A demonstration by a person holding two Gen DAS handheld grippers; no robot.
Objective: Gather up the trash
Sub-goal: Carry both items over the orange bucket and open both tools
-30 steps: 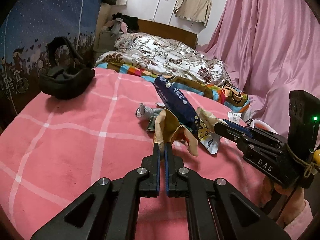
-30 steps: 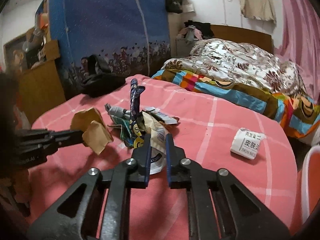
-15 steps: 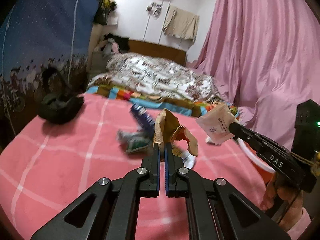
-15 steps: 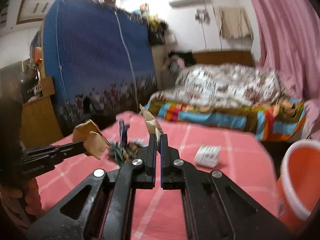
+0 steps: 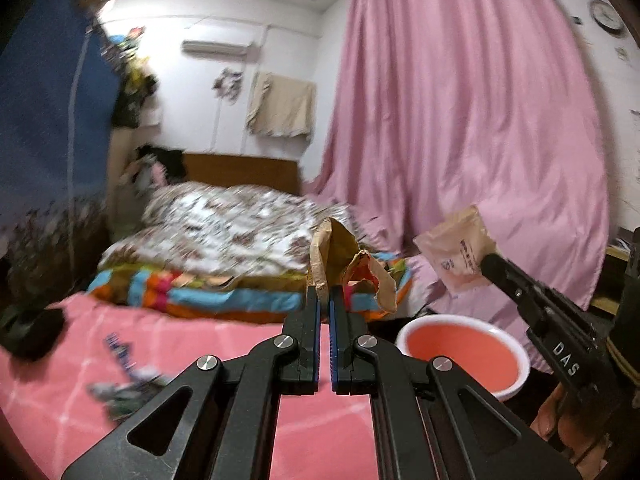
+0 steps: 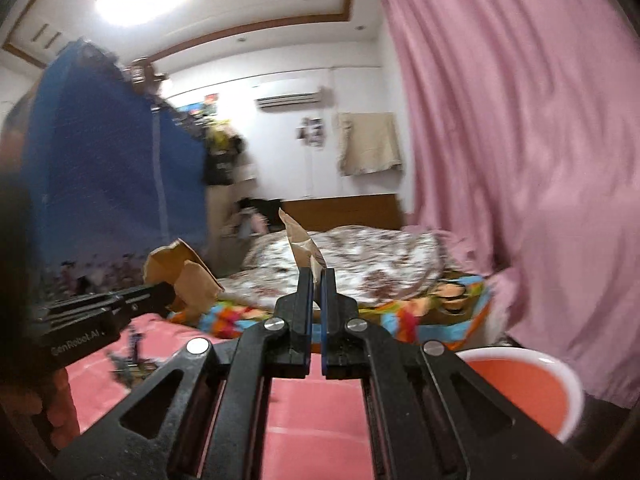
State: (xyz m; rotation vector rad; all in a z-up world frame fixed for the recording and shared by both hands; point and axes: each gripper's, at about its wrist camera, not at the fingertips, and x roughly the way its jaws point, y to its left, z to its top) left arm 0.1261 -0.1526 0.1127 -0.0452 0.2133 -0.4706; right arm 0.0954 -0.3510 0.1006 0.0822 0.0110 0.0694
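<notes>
Both loads are airborne, left claw [image 5: 324,298] clenched on brown paper scrap [image 5: 344,256], right claw [image 6: 316,280] gripping white packet [image 5: 456,256]; next, release over pink bin [image 5: 460,354].

Motion-blurred wrappers [image 5: 120,376] on the pink bedspread [image 5: 192,344], print unreadable; orange bin [image 6: 532,384] cut off by picture's edge

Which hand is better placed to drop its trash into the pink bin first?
Right. Its white packet hangs almost over the pink bin, while the left gripper's brown paper wrapper sits further over the bed.
</notes>
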